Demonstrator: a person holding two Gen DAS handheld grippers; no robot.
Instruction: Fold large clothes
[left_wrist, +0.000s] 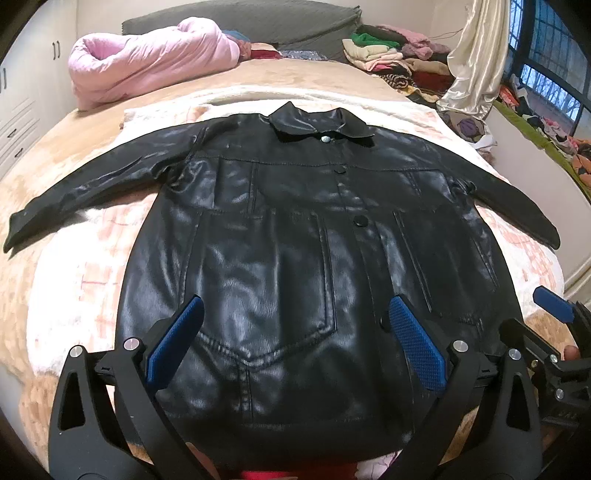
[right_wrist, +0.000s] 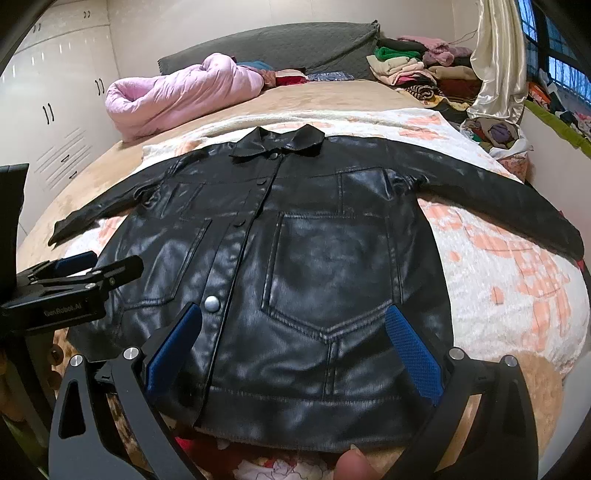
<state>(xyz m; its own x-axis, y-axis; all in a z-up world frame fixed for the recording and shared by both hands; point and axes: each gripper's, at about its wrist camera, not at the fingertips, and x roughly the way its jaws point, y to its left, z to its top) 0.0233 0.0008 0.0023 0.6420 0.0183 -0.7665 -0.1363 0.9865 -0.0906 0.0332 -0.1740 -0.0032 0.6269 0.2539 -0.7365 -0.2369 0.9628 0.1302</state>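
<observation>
A black leather jacket (left_wrist: 280, 229) lies flat and face up on the bed, buttoned, collar at the far end, both sleeves spread out sideways. It also shows in the right wrist view (right_wrist: 314, 243). My left gripper (left_wrist: 295, 314) is open and empty, hovering over the jacket's hem, left of the button line. My right gripper (right_wrist: 293, 325) is open and empty over the hem on the right side, above a chest pocket. The left gripper (right_wrist: 74, 266) shows at the left of the right wrist view. The right gripper's blue fingertip (left_wrist: 552, 304) shows at the right edge of the left wrist view.
The bed (left_wrist: 55, 206) has a beige and pink patterned blanket. A rolled pink quilt (left_wrist: 147, 70) lies at the far left. Piles of folded clothes (left_wrist: 391, 55) sit at the far right by a cream curtain (left_wrist: 476, 62). White wardrobes (right_wrist: 55, 122) stand left.
</observation>
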